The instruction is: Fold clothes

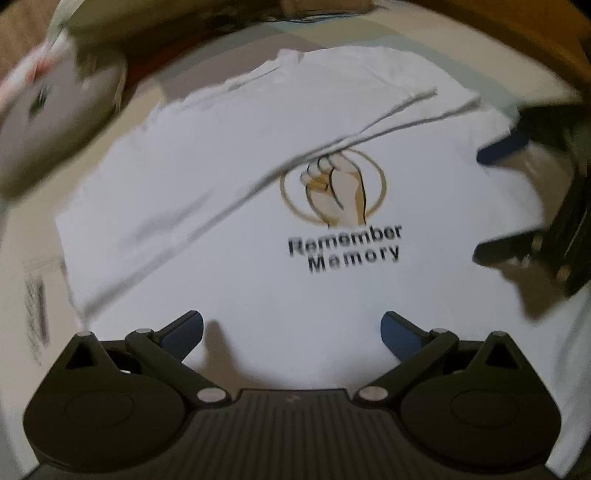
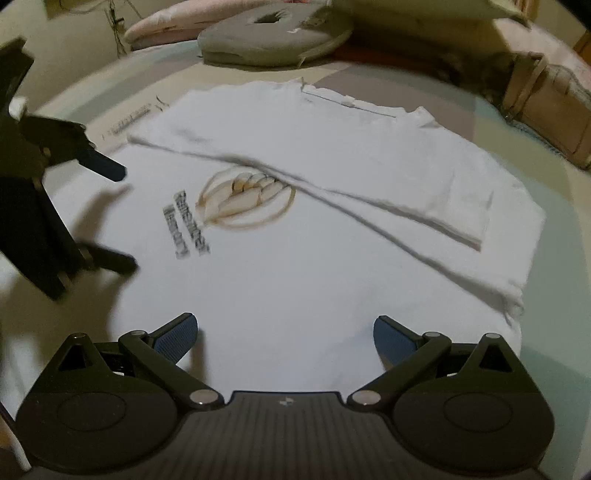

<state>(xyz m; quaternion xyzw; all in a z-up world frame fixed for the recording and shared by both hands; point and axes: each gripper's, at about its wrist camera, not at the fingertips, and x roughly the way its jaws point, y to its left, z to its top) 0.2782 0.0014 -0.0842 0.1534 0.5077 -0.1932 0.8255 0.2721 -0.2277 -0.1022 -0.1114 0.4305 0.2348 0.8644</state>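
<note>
A white T-shirt (image 1: 229, 192) with a gold fist logo (image 1: 334, 188) and black lettering lies flat on the bed, one side folded diagonally over the print. My left gripper (image 1: 291, 334) hovers open over the shirt's near edge, nothing between its blue pads. In the left wrist view my right gripper (image 1: 491, 201) shows at the right edge, open above the shirt. The right wrist view shows the same T-shirt (image 2: 332, 258) and logo (image 2: 245, 201) sideways, with my right gripper (image 2: 286, 336) open over its edge and my left gripper (image 2: 118, 218) open at the far left.
A grey ring-shaped cushion (image 2: 273, 37) and a pinkish pillow (image 2: 162, 29) lie beyond the shirt. A beige strapped bag (image 2: 550, 114) sits at the right. The pale bedsheet (image 2: 561, 295) surrounds the shirt. A wooden edge (image 1: 535, 40) curves at the upper right.
</note>
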